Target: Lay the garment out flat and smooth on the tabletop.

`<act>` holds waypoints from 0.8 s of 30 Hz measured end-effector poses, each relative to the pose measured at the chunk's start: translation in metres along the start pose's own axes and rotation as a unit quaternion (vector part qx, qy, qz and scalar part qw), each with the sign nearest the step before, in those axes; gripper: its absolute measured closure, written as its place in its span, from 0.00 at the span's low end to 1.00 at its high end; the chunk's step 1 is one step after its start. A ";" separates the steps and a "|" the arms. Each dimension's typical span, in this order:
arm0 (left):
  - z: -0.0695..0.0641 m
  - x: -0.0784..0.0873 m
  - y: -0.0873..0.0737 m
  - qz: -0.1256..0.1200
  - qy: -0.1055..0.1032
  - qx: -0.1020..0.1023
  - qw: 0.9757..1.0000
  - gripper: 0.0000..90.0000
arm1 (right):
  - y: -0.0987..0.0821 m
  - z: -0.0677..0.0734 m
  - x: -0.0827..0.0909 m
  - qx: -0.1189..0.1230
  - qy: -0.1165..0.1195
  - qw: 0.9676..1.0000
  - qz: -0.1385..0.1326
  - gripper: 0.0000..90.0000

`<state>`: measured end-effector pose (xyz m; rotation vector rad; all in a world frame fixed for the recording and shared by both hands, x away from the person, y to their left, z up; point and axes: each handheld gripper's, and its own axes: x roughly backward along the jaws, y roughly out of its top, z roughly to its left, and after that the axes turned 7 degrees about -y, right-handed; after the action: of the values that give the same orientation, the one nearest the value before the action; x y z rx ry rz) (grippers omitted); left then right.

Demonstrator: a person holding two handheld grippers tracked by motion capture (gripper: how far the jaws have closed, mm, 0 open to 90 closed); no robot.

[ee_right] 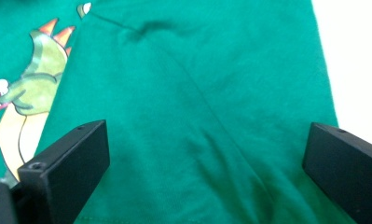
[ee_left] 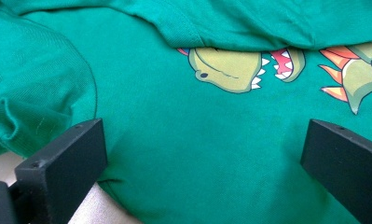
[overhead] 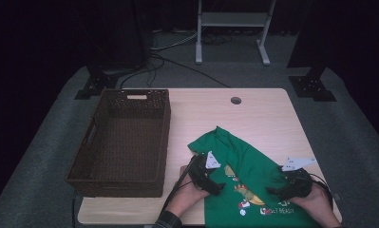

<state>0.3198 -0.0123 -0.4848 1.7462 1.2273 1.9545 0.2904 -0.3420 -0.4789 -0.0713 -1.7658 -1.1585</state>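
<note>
Green T-shirt (overhead: 253, 175) lies crumpled just right of the wicker basket (overhead: 123, 142), near my edge. Soft, light, floppy, will sag. My left gripper (overhead: 214, 186) and right gripper (overhead: 275, 191) both spread wide over it; I'd pinch hem edges.

Right gripper (ee_right: 207, 172) with jaws spread wide, over green shirt (ee_right: 197, 93), dinosaur print (ee_right: 30, 88) at left, pale table (ee_right: 356, 60) at right
</note>
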 end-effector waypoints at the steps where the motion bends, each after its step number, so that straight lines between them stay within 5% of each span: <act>1: 0.000 0.000 0.000 0.000 0.000 0.000 1.000 0.00 | 0.001 -0.001 0.001 -0.002 0.001 1.000 -0.004 0.00; 24: -0.002 -0.002 0.001 -0.002 0.010 0.010 1.000 0.00 | 0.022 0.011 0.004 -0.006 0.031 0.999 -0.043 0.00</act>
<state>0.3189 -0.0150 -0.4849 1.7374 1.2604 1.9688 0.2922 -0.3240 -0.4614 0.0342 -1.7210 -1.2215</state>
